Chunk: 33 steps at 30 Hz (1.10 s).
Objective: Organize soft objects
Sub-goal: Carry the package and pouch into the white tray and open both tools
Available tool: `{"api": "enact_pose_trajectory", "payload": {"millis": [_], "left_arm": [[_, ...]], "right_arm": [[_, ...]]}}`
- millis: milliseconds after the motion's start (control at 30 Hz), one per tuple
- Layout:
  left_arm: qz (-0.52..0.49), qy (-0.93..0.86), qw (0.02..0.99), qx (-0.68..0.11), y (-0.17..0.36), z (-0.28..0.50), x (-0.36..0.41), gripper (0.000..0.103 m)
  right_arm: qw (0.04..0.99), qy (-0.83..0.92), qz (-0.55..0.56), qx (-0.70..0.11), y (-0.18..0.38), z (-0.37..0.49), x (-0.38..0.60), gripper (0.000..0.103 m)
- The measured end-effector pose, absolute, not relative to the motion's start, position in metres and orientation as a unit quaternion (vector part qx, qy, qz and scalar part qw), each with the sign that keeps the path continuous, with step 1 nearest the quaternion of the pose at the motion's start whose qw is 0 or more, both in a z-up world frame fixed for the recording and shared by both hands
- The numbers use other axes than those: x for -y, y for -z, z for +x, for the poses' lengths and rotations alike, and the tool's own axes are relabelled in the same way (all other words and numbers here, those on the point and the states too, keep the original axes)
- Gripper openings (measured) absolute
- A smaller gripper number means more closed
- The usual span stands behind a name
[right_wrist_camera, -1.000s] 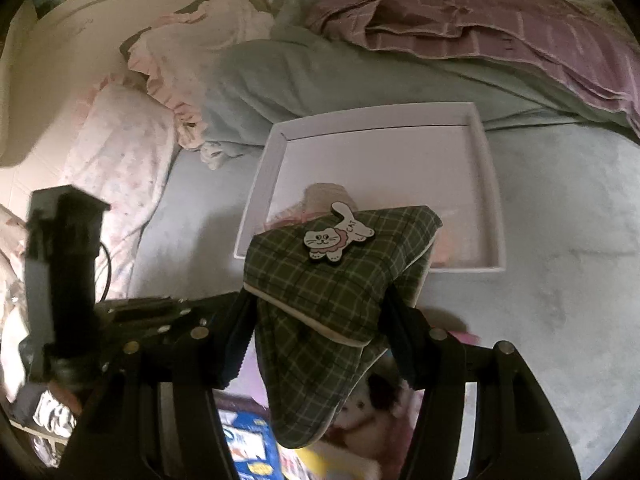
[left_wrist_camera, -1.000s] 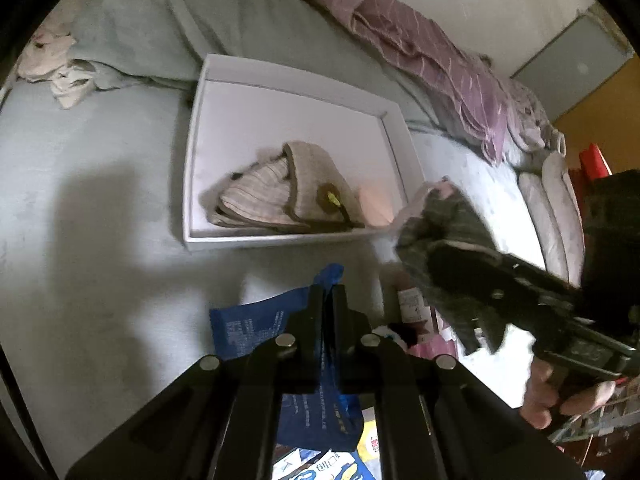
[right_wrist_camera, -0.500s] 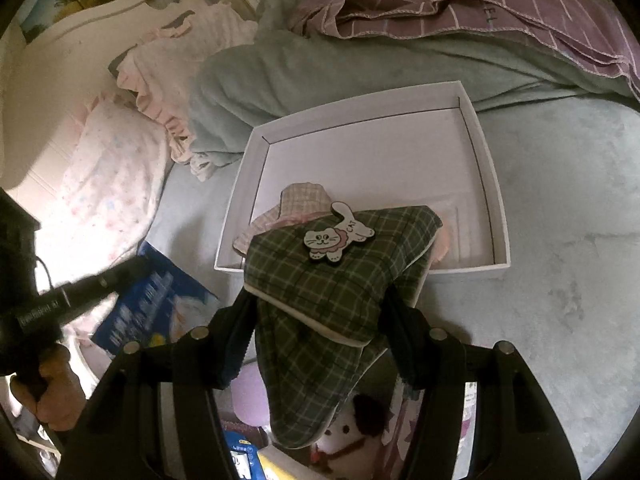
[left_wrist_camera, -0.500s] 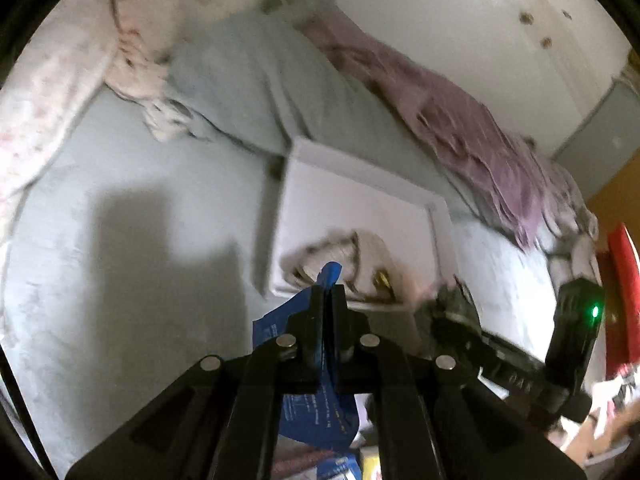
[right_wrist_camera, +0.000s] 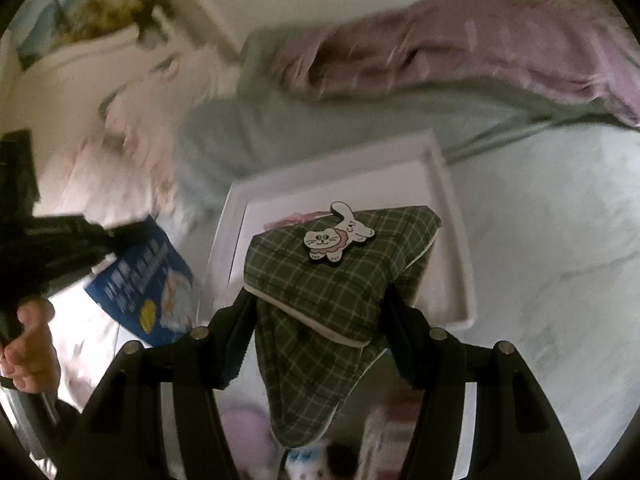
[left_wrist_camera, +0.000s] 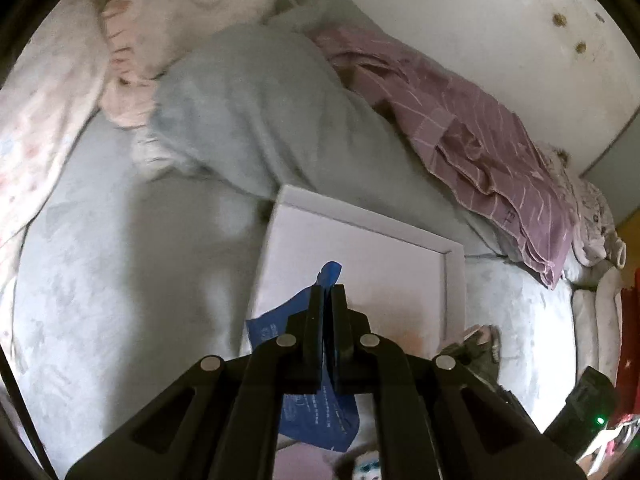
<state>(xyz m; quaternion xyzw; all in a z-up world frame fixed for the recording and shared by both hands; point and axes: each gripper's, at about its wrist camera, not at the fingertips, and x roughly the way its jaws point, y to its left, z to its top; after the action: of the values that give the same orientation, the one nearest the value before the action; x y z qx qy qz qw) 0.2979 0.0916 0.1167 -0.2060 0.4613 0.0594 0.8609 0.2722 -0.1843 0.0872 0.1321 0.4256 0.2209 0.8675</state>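
Pale blue-grey bedding covers the bed, on which a shallow white tray is set near a heaped grey-green blanket. A mauve striped cover is draped along the wall side, and a pink frilled pillow is seen at the head end. Both wrist views are blurred.

In the left wrist view, the left gripper is seen with its fingers pressed together on a blue printed packet, which is pinched by its upper edge and hangs below the fingers, in front of the near edge of the tray. In the right wrist view the same packet is seen held above the bed just to the left of the tray, with a person's hand wrapped around the gripper's handle.

The right gripper is seen with its fingers spread partway and closed against the sides of a green plaid slipper, which carries a white cat badge on its upper. The slipper is held over the near part of the tray; whether it touches the tray cannot be told. A pinkish item lies in the tray just behind the slipper, mostly hidden. Only the toe of the slipper is visible in the left view, beside the tray's right corner.
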Motion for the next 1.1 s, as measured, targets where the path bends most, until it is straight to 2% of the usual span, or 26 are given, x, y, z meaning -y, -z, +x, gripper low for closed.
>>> {"api": "enact_pose_trajectory", "payload": {"millis": [200,433,600,800,967,1100], "left_arm": [[-0.17,-0.097,0.846,-0.496,-0.097,0.346,-0.071,0.001],[-0.182,-0.068,0.838,-0.511,-0.08,0.398,-0.062,0.001],[-0.155,-0.096,0.839,-0.512,-0.072,0.424,-0.061,0.001],[-0.172,-0.068,0.817,-0.546,-0.039,0.417,-0.055,0.002],[-0.177,-0.053,0.818,-0.544,-0.023,0.403,-0.049,0.002],[-0.198,-0.039,0.825,-0.529,-0.016,0.4,-0.051,0.015]], "right_arm": [[0.867,-0.194,0.175,-0.424,-0.079,0.285,0.198,0.061],[0.865,-0.188,0.188,-0.425,-0.071,0.29,0.204,0.061],[0.864,-0.194,0.184,-0.426,-0.066,0.293,0.198,0.061],[0.855,-0.19,0.176,-0.45,-0.05,0.303,0.193,0.061],[0.851,-0.188,0.183,-0.456,-0.042,0.307,0.191,0.061],[0.856,-0.187,0.2,-0.439,-0.042,0.309,0.193,0.062]]}}
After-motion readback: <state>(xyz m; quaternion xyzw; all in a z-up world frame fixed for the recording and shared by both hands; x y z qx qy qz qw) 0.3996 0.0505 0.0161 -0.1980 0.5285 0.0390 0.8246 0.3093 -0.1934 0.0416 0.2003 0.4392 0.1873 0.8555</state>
